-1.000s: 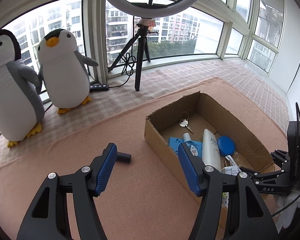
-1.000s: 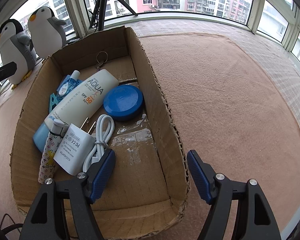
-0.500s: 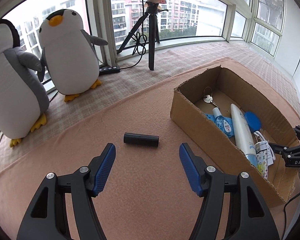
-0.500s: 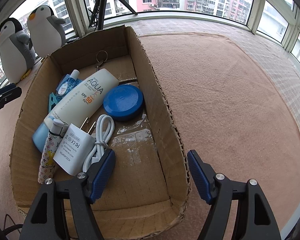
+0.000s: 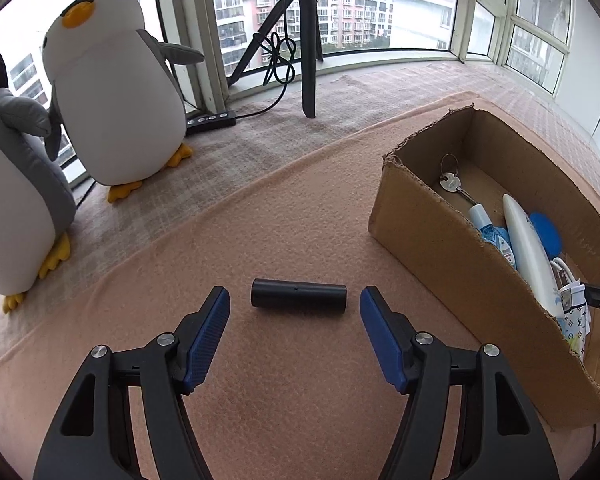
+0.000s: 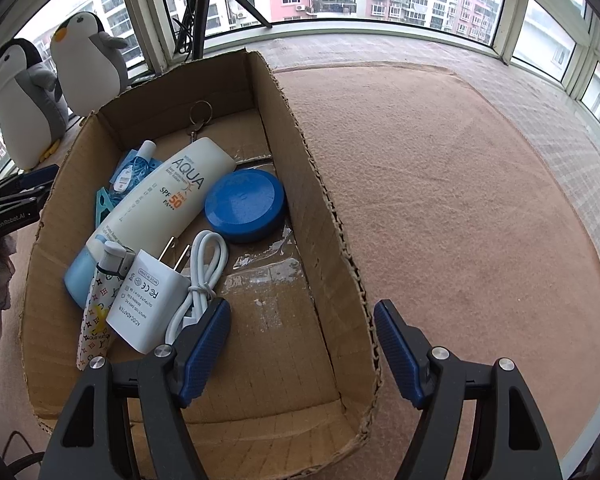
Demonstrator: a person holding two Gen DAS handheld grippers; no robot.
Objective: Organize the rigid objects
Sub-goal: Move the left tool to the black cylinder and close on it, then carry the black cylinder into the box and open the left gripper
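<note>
— Looking at the cardboard box (image 6: 332, 216), most is packed: sunscreen tube (image 6: 156, 204), blue tin (image 6: 244, 204), charger (image 6: 144, 300), keys (image 5: 452, 180).

— What's left?

— One black cylinder (image 5: 299, 297) on the blanket, left of the box. The left gripper (image 5: 295, 306) gapes empty just short of it; the right gripper (image 6: 302, 322) straddles the box wall, empty, wide.

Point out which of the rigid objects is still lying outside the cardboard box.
The black cylinder, lying on its side on the peach blanket between the open left claw's pads. The sunscreen tube, blue round case and charger all lie inside the cardboard box.
</note>
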